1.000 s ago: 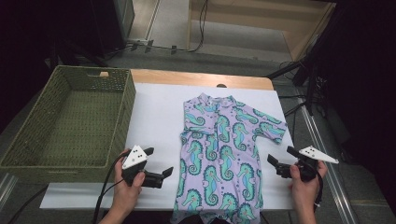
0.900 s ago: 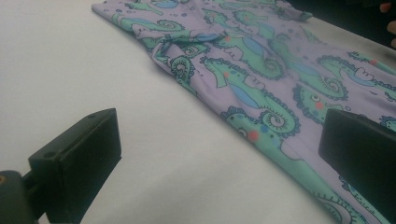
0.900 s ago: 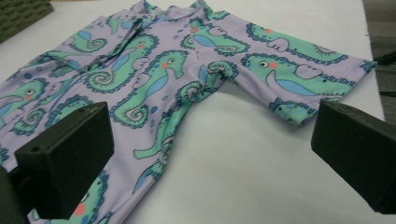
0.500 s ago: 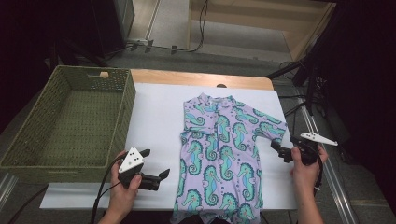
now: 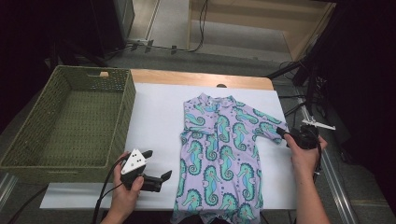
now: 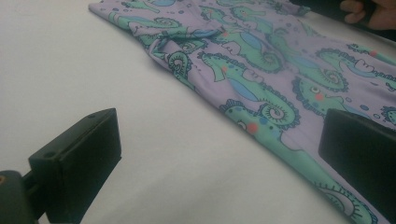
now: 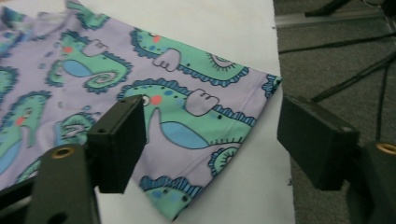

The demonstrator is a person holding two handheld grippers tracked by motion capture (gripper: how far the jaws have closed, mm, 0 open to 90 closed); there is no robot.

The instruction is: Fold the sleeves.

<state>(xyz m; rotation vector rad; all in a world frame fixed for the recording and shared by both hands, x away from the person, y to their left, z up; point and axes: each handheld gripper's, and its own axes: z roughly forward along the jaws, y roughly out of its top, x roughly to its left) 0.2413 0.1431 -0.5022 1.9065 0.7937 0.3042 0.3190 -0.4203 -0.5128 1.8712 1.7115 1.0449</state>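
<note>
High view: seahorse-print romper flat on white sheet, front up, collar toward 12 o'clock, legs hanging past the near table edge at 6. Right sleeve spread toward 3 o'clock, cuff almost at the sheet's edge. Right gripper at that cuff, jaws apart and just closing, sleeve cloth between them but not yet pinched. Left gripper at 9 o'clock of the hem, jaws wide, nothing held, one jaw above the garment's side edge. Likely step: pinch the sleeve for folding inward. Best done low, catching both cloth layers close to the cuff, then lifting little and carrying toward 9. Bare sheet at 9 to 10 o'clock gives room; green basket farther at 9; little margin at 3, with the table edge close.
</note>
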